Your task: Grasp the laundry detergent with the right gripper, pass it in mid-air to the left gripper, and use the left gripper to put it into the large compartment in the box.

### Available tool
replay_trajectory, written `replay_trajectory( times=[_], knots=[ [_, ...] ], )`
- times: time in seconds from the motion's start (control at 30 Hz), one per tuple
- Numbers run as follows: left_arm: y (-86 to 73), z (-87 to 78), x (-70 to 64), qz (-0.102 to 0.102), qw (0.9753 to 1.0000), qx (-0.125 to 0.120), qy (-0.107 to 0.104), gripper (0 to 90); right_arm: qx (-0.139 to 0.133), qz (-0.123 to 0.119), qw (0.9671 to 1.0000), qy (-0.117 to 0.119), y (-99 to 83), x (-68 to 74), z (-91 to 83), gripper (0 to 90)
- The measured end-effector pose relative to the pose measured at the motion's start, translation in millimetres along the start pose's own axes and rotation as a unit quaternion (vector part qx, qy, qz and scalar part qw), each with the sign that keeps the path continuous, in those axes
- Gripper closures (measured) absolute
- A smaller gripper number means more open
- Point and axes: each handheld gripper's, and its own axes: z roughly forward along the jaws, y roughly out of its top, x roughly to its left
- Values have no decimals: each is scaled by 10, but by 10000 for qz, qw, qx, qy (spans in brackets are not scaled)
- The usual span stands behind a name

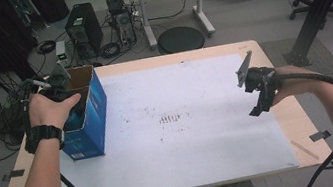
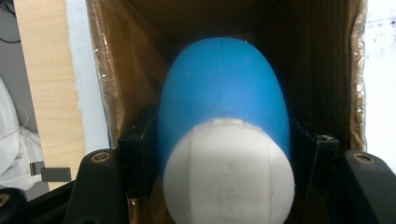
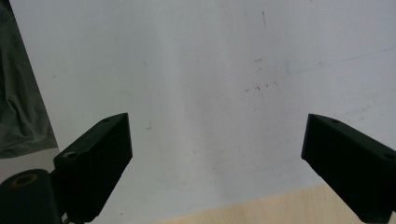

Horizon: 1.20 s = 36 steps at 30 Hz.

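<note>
Nearest to us in the left gripper view, the bottle (image 2: 224,135) sits between our left gripper's (image 2: 224,163) jaws: white rounded cap end toward the camera, blue egg-shaped body pointing away into the box (image 2: 112,84). Looks like smooth moulded plastic w/ a seam line, so we judge it light, prob. fairly stiff but slick, and the curved sides give the flat pads little to bite on; it could squirt fwd or back if squeezed at the taper. Best hold is where we have it, approx. at the widest part of the blue body just behind the cap, one pad each side. The jaws stand about a bottle-width apart and are clamped on the blue body, both pads touching it; how hard they press, can't tell. The bottle is inside the box mouth, brown cardboard walls close on both sides, so not much room to widen the jaws w/o brushing the walls. In the high view our left hand (image 1: 48,112) is at the open top of the blue box (image 1: 89,121), which stands upright at the left edge of the white mat (image 1: 188,145). Our right gripper (image 1: 255,92) hangs over the mat's right side, well apart from the box; in the right gripper view its jaws are spread wide, nothing between them, only bare mat (image 3: 210,93) below and a strip of wooden table (image 3: 280,210).
</note>
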Motion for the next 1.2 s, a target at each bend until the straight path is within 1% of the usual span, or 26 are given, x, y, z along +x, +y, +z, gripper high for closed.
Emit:
replay_trajectory(
  times=[0.37, 0.47, 0.53, 0.7, 0.77, 0.83, 0.87, 0.9, 1.0, 1.1, 1.2],
  knots=[
    [2, 7, -8, 37, 10000, 22, 14, 375, 27, 6, 10000, 21, -23, 8, 28, 86],
    [3, 10, -24, 93, 9999, 23, 30, 372, 26, 37, 10000, 22, -28, 13, 25, 86],
    [2, 9, -35, 115, 9999, 64, 9, 356, 16, 31, 10000, 20, -27, 17, 26, 86],
    [2, -11, -43, 134, 9999, 41, -16, 322, 24, 22, 10000, 29, -24, 24, 33, 86],
    [1, -32, -45, 139, 9999, 33, 0, 324, 18, 22, 10000, 24, -23, 26, 30, 86],
    [2, -68, -41, 126, 9999, 20, 13, 322, 22, 15, 10000, 31, -22, 32, 24, 86],
    [4, -114, -35, 139, 9999, -9, 12, 315, 18, 33, 10000, 28, -23, 37, 15, 86],
    [4, -114, -35, 139, 9999, -9, 12, 313, 18, 33, 10000, 28, -23, 37, 15, 86],
    [7, -206, -30, 122, 9999, -87, 59, 303, 2, 31, 10000, 25, -23, 41, 3, 87],
    [4, -304, -32, 190, 9997, -98, 72, 299, -23, 16, 10000, 13, -19, 49, -14, 86],
    [8, -474, -53, 287, 9993, -217, 134, 292, -65, 22, 10000, 0, -10, 73, -43, 86]
  ],
)
